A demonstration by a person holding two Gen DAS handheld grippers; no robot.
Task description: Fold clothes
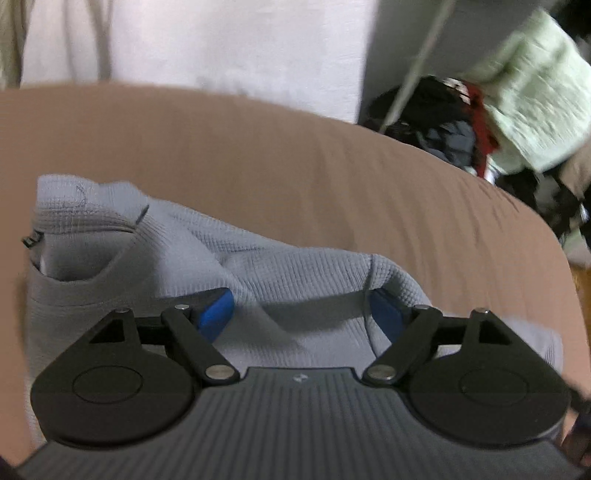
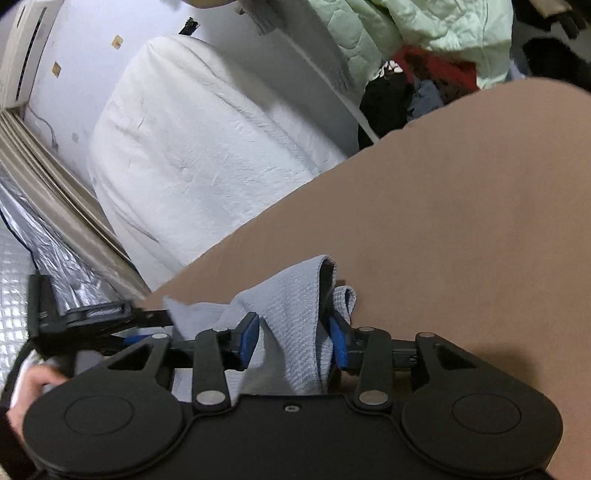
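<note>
Fabric of a grey waffle-knit garment (image 1: 229, 258) lies bunched on the tan tabletop (image 1: 295, 158), its long axis running roughly left to right in the left wrist view, with the ribbed neck opening (image 1: 74, 254) at the left end and a raised fold toward the right. The left tool (image 1: 301, 314) sits over the cloth with its blue pads (image 1: 216, 314) spread wide apart, the knit sagging between them but not clamped. In the right wrist view the right tool (image 2: 295, 343) has its pads drawn in against a standing fold of the same garment (image 2: 291, 314), pinching it so that the cloth rises upright between them. A hand (image 2: 29, 391) shows at the lower left of that view. Beyond the tabletop's far edge stand a white quilted mattress (image 2: 207, 140), a pale green quilt (image 2: 443, 33) and a heap of dark and red clothes (image 1: 450, 122), all well apart from the garment
</note>
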